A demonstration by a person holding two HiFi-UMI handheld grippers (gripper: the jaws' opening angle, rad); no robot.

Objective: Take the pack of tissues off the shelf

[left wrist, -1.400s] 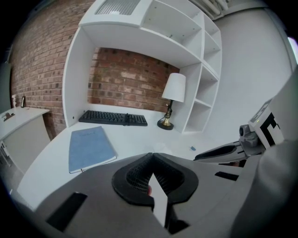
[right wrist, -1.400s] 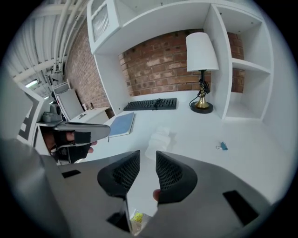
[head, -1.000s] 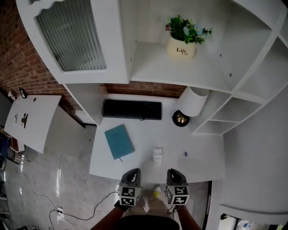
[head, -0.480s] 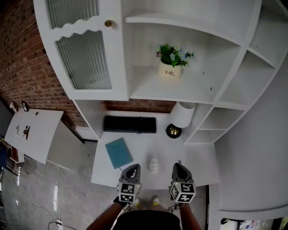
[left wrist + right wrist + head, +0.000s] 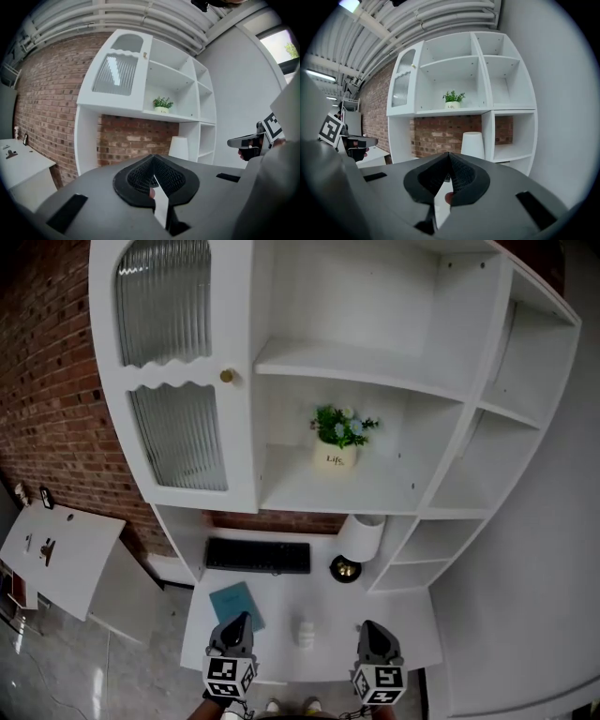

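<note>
The white shelf unit (image 5: 375, 371) rises above a white desk (image 5: 403, 634). Its middle shelf holds a potted plant (image 5: 336, 457), which also shows in the left gripper view (image 5: 162, 104) and the right gripper view (image 5: 452, 100). A small white object (image 5: 305, 632) stands on the desk; I cannot tell whether it is the tissue pack. My left gripper (image 5: 239, 620) and right gripper (image 5: 373, 629) hover at the desk's front edge, side by side and apart. Both are shut with nothing between the jaws, and both point at the shelves (image 5: 152, 159) (image 5: 448, 157).
On the desk are a black keyboard (image 5: 258, 556), a teal book (image 5: 235, 604) and a white lamp (image 5: 361, 538). A ribbed-glass cabinet door (image 5: 178, 437) closes the unit's left side. A brick wall (image 5: 47, 409) and a white side table (image 5: 56, 554) are to the left.
The head view has tilted up, so more of the upper shelves shows. Both grippers now sit lower in the frame and further apart.
</note>
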